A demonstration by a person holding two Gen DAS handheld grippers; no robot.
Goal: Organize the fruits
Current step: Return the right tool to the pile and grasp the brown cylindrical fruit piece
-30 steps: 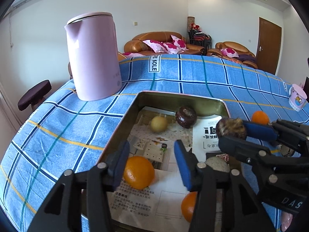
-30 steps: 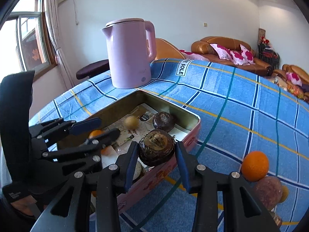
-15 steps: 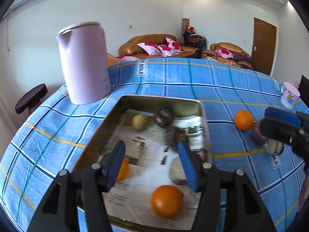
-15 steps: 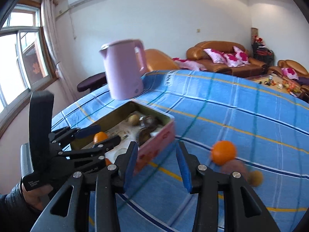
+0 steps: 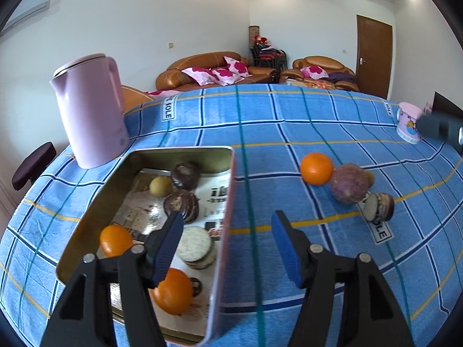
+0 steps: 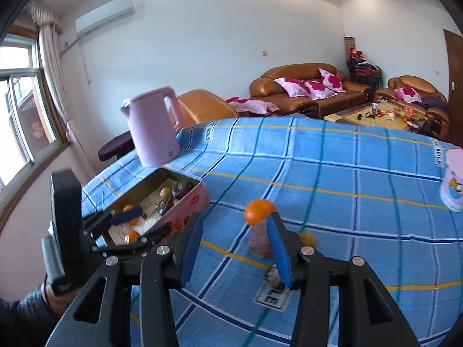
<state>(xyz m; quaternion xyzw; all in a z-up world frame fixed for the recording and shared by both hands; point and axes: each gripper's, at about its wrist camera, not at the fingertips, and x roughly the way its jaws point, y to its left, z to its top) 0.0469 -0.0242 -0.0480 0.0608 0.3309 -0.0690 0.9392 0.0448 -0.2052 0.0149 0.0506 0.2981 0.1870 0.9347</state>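
A rectangular metal tin [image 5: 228, 190] with a pink outer wall sits near the left edge of the table, on a blue checked tablecloth [image 5: 289, 121]. Inside, on printed paper, lie two oranges [image 5: 172, 290], two dark round mangosteens [image 5: 182, 205], a small yellow fruit [image 5: 160, 186] and a flat pale slice [image 5: 194, 244]. A smooth pink kettle [image 5: 91, 110] stands upright just behind the tin's far left corner. Out on the cloth toward the right edge lie an orange [image 5: 316, 168], touching a dull purple round fruit [image 5: 349, 183], and a cut fruit half [image 5: 377, 206] just beside that. A pink mug [image 5: 408, 125] stands near the far right edge. The left gripper [image 5: 227, 250] straddles the tin's right wall, its jaws just widened and empty. The right gripper [image 6: 235, 250], also just widened, holds nothing above the loose fruits.
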